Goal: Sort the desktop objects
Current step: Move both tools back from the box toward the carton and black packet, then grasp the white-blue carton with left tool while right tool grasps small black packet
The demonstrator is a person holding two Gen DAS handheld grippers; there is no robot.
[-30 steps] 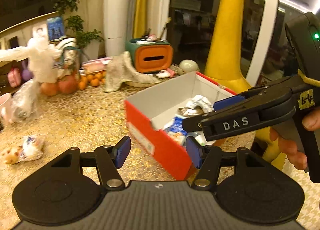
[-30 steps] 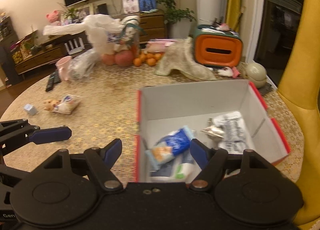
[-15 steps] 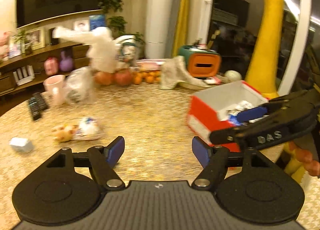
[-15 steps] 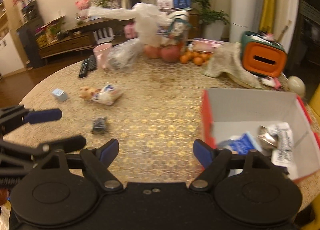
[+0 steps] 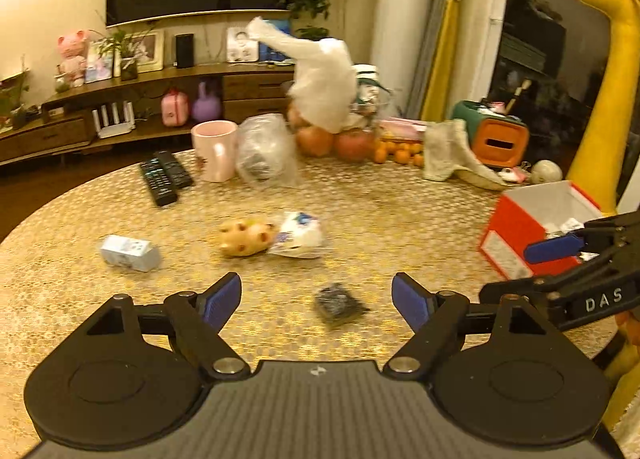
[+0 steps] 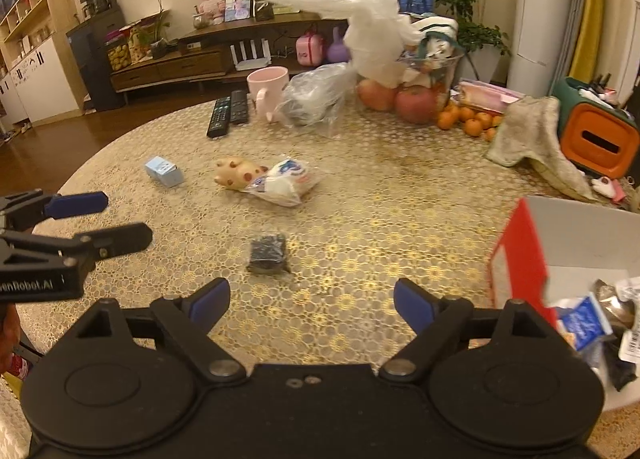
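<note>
Both tongs, left (image 5: 316, 301) and right (image 6: 312, 305), spread and empty above worktop (image 5: 400, 219); dark packet (image 5: 338, 303) just ahead, box (image 6: 520, 255) rightward. Risk: flat packet skidding away under closing pads.

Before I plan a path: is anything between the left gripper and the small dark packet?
Nothing. In the left wrist view only bare gold tablecloth separates the open left gripper from the dark packet.
</note>
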